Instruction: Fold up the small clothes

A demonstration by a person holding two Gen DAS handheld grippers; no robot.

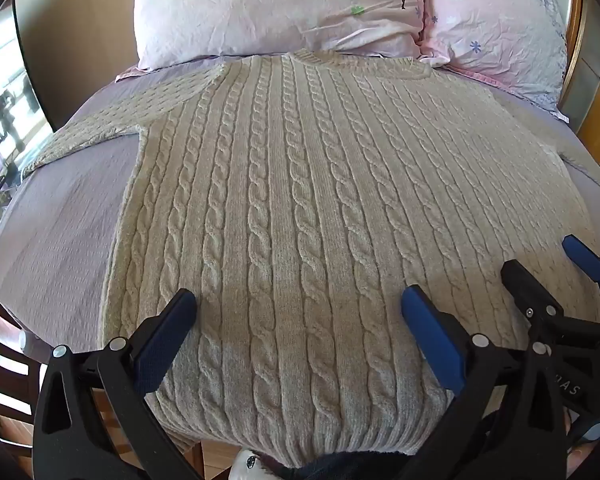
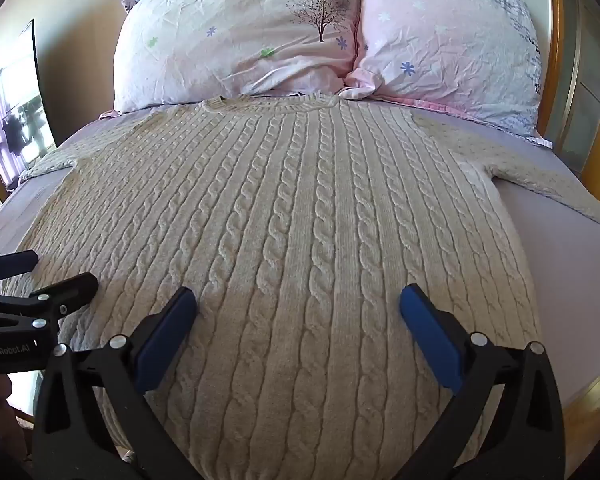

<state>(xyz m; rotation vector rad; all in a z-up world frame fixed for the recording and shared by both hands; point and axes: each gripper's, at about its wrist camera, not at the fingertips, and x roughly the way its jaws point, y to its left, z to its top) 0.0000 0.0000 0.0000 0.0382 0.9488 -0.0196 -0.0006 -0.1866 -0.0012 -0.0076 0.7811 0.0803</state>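
Note:
A cream cable-knit sweater (image 1: 292, 200) lies flat on the bed, collar toward the pillows, hem toward me; it also shows in the right wrist view (image 2: 284, 232). Its left sleeve (image 1: 100, 128) spreads out to the left and its right sleeve (image 2: 532, 172) to the right. My left gripper (image 1: 298, 312) is open and empty, hovering over the hem area. My right gripper (image 2: 298, 312) is open and empty over the hem too, to the right of the left one. The right gripper shows at the right edge of the left wrist view (image 1: 548, 272), and the left gripper at the left edge of the right wrist view (image 2: 48, 276).
The bed has a lilac sheet (image 1: 56, 232). Two pink floral pillows (image 2: 236, 36) (image 2: 452, 44) lean at the head. A wooden bed frame (image 2: 556, 40) runs along the right. A screen (image 2: 16, 128) stands at the left. A wooden chair (image 1: 8, 376) is at lower left.

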